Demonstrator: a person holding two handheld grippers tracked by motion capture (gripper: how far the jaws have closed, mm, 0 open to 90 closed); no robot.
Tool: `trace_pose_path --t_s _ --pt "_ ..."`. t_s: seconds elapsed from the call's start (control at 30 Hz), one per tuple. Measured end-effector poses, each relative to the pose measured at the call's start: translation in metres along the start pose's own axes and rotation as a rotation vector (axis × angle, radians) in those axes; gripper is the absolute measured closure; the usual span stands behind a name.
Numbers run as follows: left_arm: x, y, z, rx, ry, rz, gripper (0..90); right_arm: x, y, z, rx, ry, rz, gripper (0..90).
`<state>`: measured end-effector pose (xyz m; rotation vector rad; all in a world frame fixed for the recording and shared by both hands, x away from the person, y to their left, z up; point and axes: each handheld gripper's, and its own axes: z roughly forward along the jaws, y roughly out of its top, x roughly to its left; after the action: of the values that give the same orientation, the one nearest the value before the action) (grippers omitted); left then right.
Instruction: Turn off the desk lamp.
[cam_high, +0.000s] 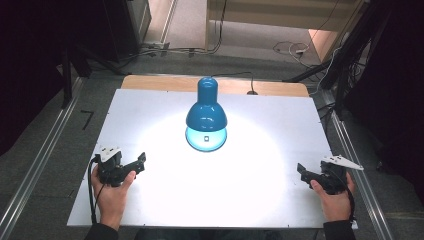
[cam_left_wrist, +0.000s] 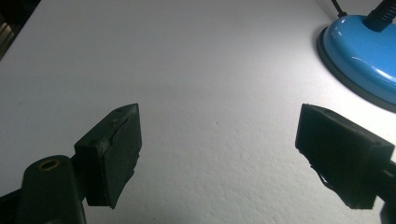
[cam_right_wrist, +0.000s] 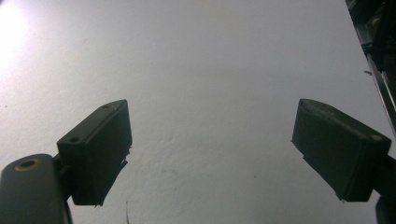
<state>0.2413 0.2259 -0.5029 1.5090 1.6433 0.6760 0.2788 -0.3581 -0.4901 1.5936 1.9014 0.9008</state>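
A blue desk lamp (cam_high: 206, 112) stands at the middle back of the white table (cam_high: 150, 210), lit and throwing a bright pool of light on the board. Its round blue base (cam_left_wrist: 362, 58) appears at the top right of the left gripper view. My left gripper (cam_high: 137, 164) rests at the front left, held by a hand, jaws wide open with bare table between them (cam_left_wrist: 218, 156). My right gripper (cam_high: 301, 171) sits at the front right, also open and holding nothing (cam_right_wrist: 211, 151).
The lamp's black cord (cam_high: 235, 75) runs off the back edge over a wooden strip (cam_high: 160, 82). Metal rails (cam_high: 40, 160) flank the table on both sides. Cables and a dark stand (cam_high: 345, 55) lie on the floor beyond.
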Motion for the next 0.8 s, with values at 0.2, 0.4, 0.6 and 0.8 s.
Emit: trace_pose_path --t_s 0.2,0.4,0.6,0.8 --pt "-0.005 0.002 0.004 -0.005 -0.016 -0.006 16.2 0.000 0.001 -0.001 -0.006 0.004 0.003 10.7" --pt "-0.015 0.004 0.010 -0.002 -0.034 0.005 16.3 -0.001 0.000 -0.002 -0.011 0.001 0.010 10.6" --pt "-0.025 0.005 0.017 0.006 -0.055 0.020 16.3 -0.001 0.000 -0.001 -0.010 0.001 0.011 10.6" --pt "-0.031 0.007 0.021 0.002 -0.063 0.028 16.5 -0.001 0.000 -0.002 -0.010 0.000 0.015 10.6"
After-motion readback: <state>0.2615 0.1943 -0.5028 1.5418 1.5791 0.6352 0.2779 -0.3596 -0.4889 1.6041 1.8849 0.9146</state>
